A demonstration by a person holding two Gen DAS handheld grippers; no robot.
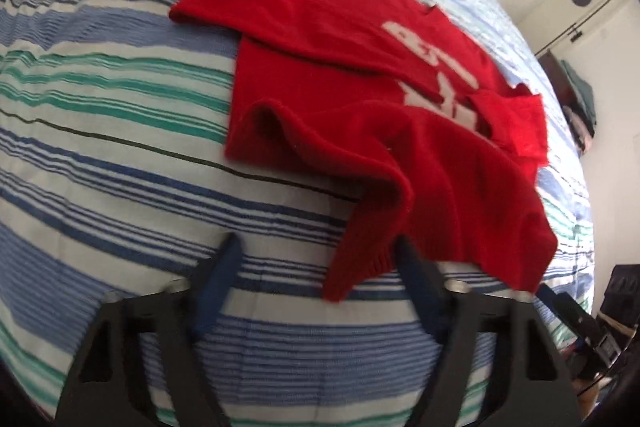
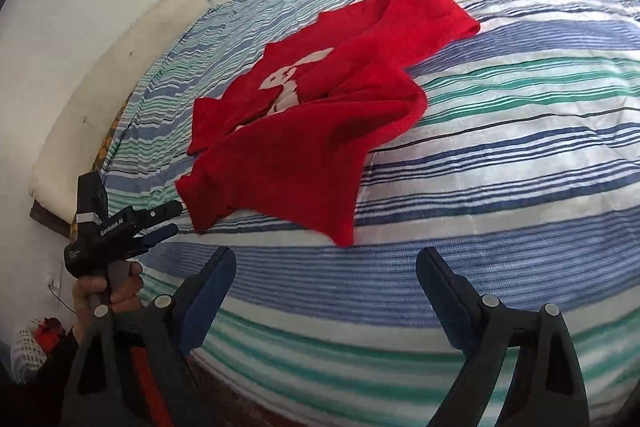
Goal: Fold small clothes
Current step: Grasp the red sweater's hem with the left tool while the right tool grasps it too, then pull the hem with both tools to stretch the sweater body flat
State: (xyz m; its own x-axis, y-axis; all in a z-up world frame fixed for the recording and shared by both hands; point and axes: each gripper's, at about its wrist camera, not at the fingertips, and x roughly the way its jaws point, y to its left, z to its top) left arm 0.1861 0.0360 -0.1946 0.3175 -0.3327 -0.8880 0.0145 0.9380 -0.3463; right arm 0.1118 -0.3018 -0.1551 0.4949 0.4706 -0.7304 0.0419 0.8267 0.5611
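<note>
A small red knit sweater (image 1: 340,87) with a white rabbit motif lies crumpled on the striped bed cover (image 1: 120,147). Its sleeves are folded across the body. My left gripper (image 1: 316,255) is open at the sweater's near hem. A hem corner lies between its fingers, and the right finger (image 1: 404,255) touches the cloth. In the right wrist view the sweater (image 2: 300,155) spreads toward me and the left gripper (image 2: 174,217) sits at its left corner. My right gripper (image 2: 326,259) is open just short of the lower hem point, with only bed cover (image 2: 520,147) between its fingers.
A person's hand (image 2: 108,287) holds the left gripper's handle. A beige cushion (image 2: 100,87) lies along the white wall beside the bed. In the left wrist view, shelves with folded clothes (image 1: 580,99) and dark boxes (image 1: 616,291) stand past the bed's right edge.
</note>
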